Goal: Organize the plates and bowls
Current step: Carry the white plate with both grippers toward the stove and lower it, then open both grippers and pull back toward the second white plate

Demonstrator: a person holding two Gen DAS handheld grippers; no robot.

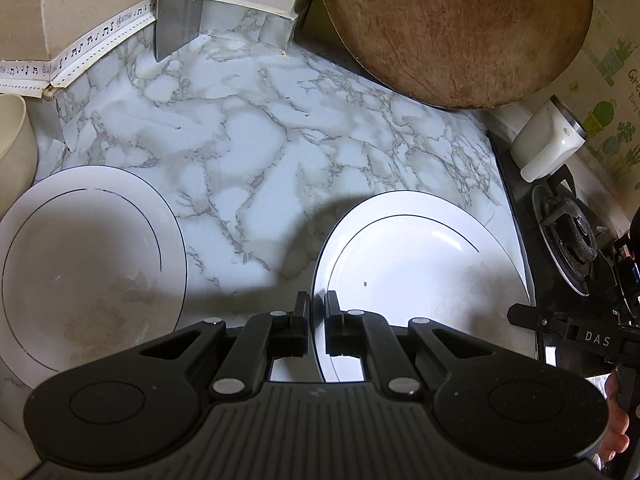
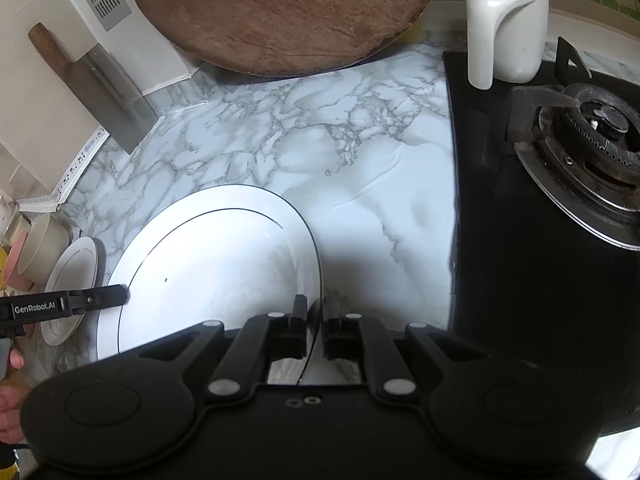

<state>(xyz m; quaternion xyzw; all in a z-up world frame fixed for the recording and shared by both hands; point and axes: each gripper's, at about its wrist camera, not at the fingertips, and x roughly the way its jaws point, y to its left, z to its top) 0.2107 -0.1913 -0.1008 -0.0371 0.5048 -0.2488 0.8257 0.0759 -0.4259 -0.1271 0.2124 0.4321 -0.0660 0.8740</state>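
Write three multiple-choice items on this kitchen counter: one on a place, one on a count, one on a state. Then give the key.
1. Where does the round wooden board stand?
A. flat on the stove
B. leaning at the back of the marble counter
C. under the plate

2. How many white plates show in the left wrist view?
A. one
B. two
C. four

3. What are the right tongs doing?
A. shut on the rim of the held plate
B. wide open over the burner
C. holding the white mug

Key: 1 B, the board tilts up against the back behind the counter. 2 B, the held plate lies beside a second plate on the left. 3 A, both pads pinch the thin rim; the left tongs grip the opposite edge.
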